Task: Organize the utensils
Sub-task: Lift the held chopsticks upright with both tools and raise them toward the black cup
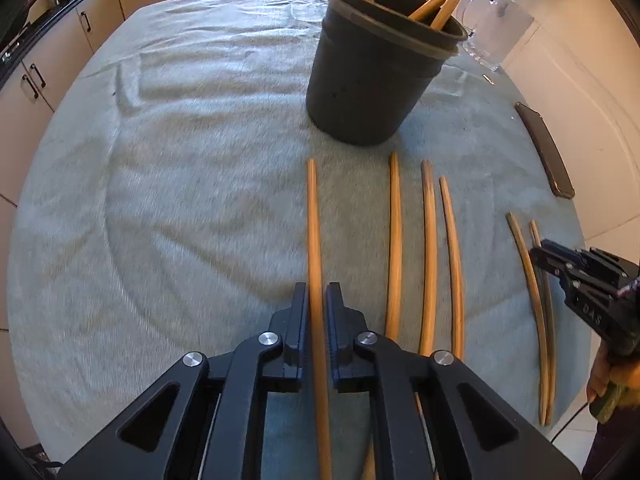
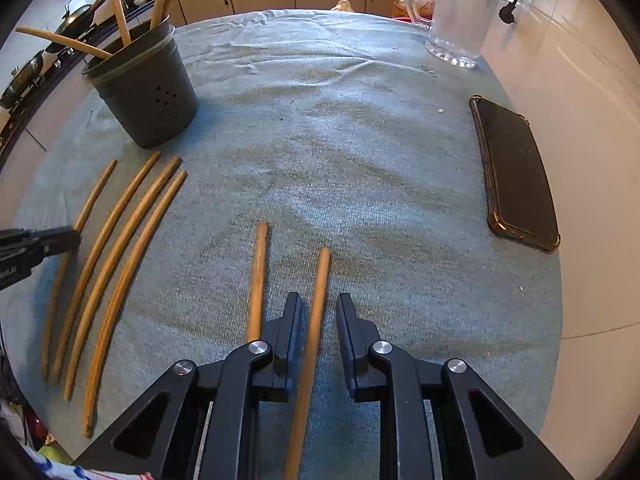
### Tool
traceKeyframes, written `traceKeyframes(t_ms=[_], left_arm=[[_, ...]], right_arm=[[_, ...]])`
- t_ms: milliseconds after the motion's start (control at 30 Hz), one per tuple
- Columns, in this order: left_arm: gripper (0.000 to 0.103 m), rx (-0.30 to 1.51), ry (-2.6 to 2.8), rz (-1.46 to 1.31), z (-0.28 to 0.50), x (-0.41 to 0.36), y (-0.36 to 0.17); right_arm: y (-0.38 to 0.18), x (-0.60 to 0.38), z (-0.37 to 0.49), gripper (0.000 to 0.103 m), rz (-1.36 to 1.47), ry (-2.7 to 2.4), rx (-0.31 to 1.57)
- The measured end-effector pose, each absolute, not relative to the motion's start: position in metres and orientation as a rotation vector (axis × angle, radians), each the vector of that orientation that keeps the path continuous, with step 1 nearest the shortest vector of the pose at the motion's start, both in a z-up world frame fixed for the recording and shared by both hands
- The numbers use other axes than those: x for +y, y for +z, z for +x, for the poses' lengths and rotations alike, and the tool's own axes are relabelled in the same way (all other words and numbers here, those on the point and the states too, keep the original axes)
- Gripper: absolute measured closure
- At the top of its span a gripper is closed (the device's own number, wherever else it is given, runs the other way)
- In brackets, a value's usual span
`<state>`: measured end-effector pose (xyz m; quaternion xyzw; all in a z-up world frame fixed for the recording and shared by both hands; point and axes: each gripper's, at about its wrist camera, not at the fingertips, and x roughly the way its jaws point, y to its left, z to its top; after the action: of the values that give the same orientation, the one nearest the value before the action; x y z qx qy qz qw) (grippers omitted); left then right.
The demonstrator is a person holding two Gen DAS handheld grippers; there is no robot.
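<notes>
The left gripper (image 1: 317,300) straddles a wooden stick (image 1: 314,240) lying on a blue-green cloth (image 1: 180,200), jaws slightly apart. Three more sticks (image 1: 429,248) lie to its right. A dark holder (image 1: 368,76) with sticks stands beyond. The right gripper (image 1: 538,258) hovers over two sticks (image 1: 536,312) far right.

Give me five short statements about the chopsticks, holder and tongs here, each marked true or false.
1. The dark holder already holds several chopsticks. True.
2. The left tongs straddle a chopstick lying on the cloth. True.
3. The right tongs are clamped shut on a spoon. False: they are open around a chopstick.
4. The phone lies inside the holder. False: it lies flat on the cloth.
5. A clear jug stands at the far edge. True.
</notes>
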<state>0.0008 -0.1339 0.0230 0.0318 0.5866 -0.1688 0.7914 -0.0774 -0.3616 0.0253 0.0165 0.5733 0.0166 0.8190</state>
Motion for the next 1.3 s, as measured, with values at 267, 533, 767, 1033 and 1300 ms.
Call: traceKeyframes(t_ms=[267, 533, 767, 1033, 1300], left_arm=[[0.087, 1.228, -0.369, 0.107, 0.021, -0.150, 0.022], [0.097, 1.152, -0.358, 0.066, 0.015, -0.144, 0.025], [0.097, 1.048, -0.398, -0.060, -0.013, -0.117, 0.065], [0.097, 0.866, -0.445, -0.088, -0.068, -0.097, 0.118], [0.097, 0.727, -0.472, -0.048, -0.118, -0.078, 0.149]], right_arm=[[0.026, -0.358, -0.076, 0.088, 0.035, 0.025, 1.208], [0.032, -0.360, -0.085, 0.097, 0.091, 0.030, 1.136], [0.072, -0.365, -0.113, 0.097, 0.192, 0.068, 0.972], [0.117, -0.359, -0.157, 0.097, 0.191, 0.085, 0.820], [0.155, -0.337, -0.198, 0.097, 0.209, 0.149, 0.701]])
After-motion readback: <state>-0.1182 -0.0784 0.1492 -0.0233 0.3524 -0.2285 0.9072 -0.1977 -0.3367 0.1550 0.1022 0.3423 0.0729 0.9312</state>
